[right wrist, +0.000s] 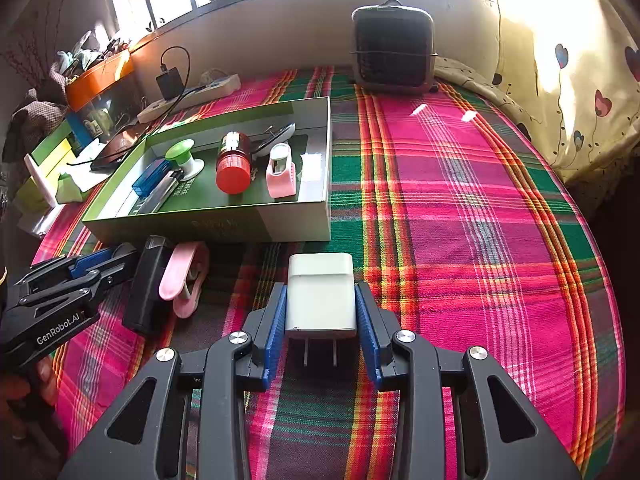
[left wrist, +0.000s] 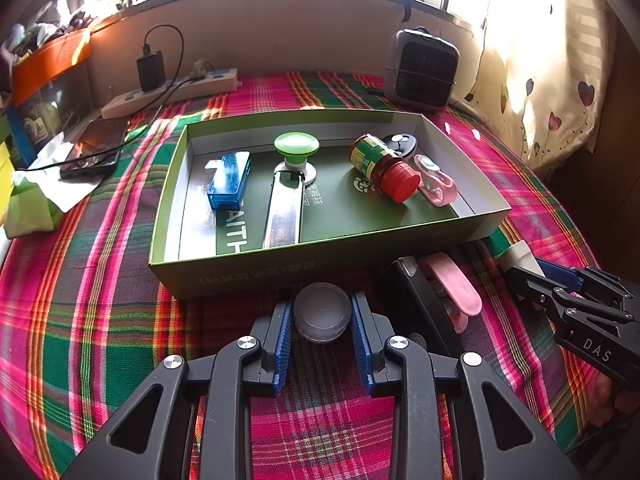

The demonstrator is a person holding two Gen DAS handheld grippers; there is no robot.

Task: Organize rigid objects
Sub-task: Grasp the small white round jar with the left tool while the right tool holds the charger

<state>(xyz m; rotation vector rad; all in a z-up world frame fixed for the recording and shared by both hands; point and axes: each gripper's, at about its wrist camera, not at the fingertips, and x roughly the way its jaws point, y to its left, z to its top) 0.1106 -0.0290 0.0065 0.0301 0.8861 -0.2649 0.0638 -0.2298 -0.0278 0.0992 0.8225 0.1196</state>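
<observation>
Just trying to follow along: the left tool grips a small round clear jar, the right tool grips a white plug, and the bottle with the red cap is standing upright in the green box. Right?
Nearly. The bottle with the red cap lies on its side in the green box, as the left wrist view shows. The rest holds: the left tool grips the small round clear jar, and the right tool grips the white plug.

Both cams ride the tools, looking fwd and down along the fingers, close over the plaid cloth (left wrist: 100, 320), facing the window wall. Left view sits left of right view; each catches the other tool at its edge. Shared: green box (left wrist: 320, 268), fan heater (right wrist: 394, 46), power strip (left wrist: 168, 94).
</observation>
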